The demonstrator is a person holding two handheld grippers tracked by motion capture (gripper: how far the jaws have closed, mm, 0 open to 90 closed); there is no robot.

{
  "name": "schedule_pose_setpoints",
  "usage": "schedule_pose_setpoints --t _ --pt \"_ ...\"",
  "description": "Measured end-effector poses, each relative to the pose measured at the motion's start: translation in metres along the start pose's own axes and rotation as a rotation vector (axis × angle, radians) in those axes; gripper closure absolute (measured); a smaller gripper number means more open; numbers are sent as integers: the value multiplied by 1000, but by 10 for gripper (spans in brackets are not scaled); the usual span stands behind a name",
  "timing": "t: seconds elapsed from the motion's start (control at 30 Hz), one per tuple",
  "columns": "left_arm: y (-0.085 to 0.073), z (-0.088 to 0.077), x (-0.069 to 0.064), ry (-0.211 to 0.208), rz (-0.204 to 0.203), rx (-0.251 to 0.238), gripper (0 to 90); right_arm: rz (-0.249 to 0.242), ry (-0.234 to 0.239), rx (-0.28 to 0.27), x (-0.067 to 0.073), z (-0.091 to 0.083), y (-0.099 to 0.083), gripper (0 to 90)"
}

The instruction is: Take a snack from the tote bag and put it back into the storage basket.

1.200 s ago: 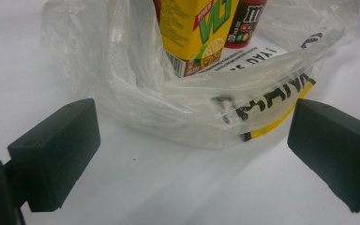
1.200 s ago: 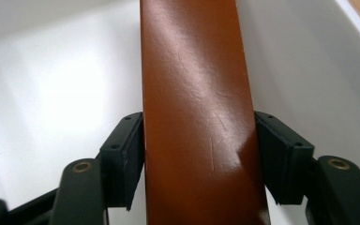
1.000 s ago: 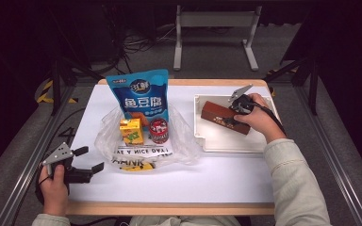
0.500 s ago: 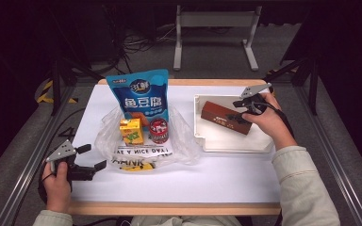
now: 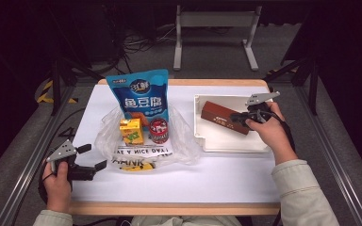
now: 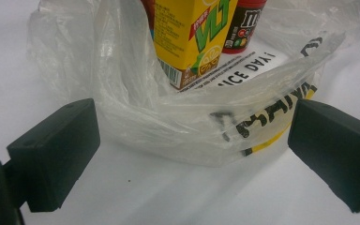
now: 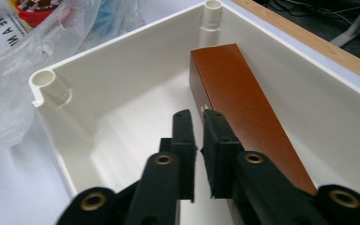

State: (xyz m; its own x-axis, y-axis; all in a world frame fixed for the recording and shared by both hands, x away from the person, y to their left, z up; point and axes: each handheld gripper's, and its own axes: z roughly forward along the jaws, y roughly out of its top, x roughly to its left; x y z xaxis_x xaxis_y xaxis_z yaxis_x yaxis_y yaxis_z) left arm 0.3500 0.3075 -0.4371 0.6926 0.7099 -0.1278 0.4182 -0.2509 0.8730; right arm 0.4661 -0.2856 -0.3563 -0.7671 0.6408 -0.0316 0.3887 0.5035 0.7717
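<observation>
Here, two grippers are held at one white-topped table (image 5: 226,174). At the near left corner the left gripper (image 5: 95,157) is kept low over the tabletop, its two black jaws spread wide with nothing between the pads; in the left gripper view the crumpled edge of one clear plastic bag (image 6: 183,126) is seen just beyond them, not touched. Three items are counted with that bag: one yellow drink carton (image 5: 131,131) and one red round tin (image 5: 159,130) stand side by side on it, and one tall blue snack pouch (image 5: 143,96) is propped upright behind both. To the right, well apart from the bag's contents, one white plastic tray (image 5: 231,143) is set on the table, and one long brown box (image 5: 225,117) lies inside it, slanted across the floor of the tray. The right gripper (image 7: 198,123) is poised over the tray beside that box; its jaws have just been closing and now stand almost together, with nothing clasped between them.
</observation>
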Motion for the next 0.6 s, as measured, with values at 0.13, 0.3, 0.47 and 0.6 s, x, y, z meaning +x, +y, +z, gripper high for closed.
schedule_pose_setpoints --t 0.13,0.3,0.47,0.6 --pt "0 0 0 0 3 4 31 46 -19 -16 3 3 -8 900" --pt "0 0 0 0 4 3 31 84 -39 22 1 10 -17 900" --pt "0 1 0 -1 1 4 31 105 -44 72 -1 19 -22 900" --pt "0 1 0 -1 2 4 31 131 -57 98 -3 23 -24 900"
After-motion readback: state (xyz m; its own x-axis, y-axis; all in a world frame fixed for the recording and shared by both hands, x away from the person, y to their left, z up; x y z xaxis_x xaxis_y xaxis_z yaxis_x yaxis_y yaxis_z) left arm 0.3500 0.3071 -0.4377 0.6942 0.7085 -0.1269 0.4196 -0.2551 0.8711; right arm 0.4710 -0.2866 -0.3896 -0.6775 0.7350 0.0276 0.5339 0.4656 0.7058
